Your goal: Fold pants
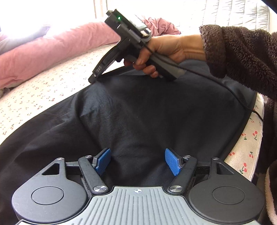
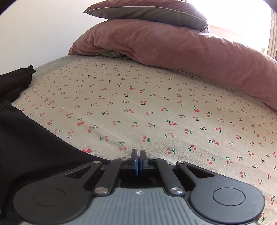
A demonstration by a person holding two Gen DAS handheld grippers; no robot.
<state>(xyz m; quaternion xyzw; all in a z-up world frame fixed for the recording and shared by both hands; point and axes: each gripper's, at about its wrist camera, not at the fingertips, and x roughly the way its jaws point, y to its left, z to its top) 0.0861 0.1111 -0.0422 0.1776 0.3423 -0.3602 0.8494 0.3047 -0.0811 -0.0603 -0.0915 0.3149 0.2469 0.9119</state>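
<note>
Black pants [image 1: 138,112] lie spread on the cherry-print bed sheet [image 1: 43,86]. My left gripper [image 1: 137,160] is open just above the middle of the pants, its blue pads [image 1: 103,160] wide apart and holding nothing. In the left wrist view my right gripper [image 1: 94,78] rests at the far edge of the pants, held by a hand [image 1: 166,50]. In the right wrist view the right gripper [image 2: 138,161] has its blue pads pressed together low over the sheet [image 2: 155,112]; no cloth shows between the tips. The pants [image 2: 26,138] lie to its left, with the waistband [image 2: 5,104] in view.
A pink duvet [image 2: 190,57] is piled along the far side of the bed, with a pillow [image 2: 147,12] on top. A brown fleece sleeve [image 1: 242,57] and a cable [image 1: 225,86] cross the right of the left wrist view. The bed edge [image 1: 249,147] is at right.
</note>
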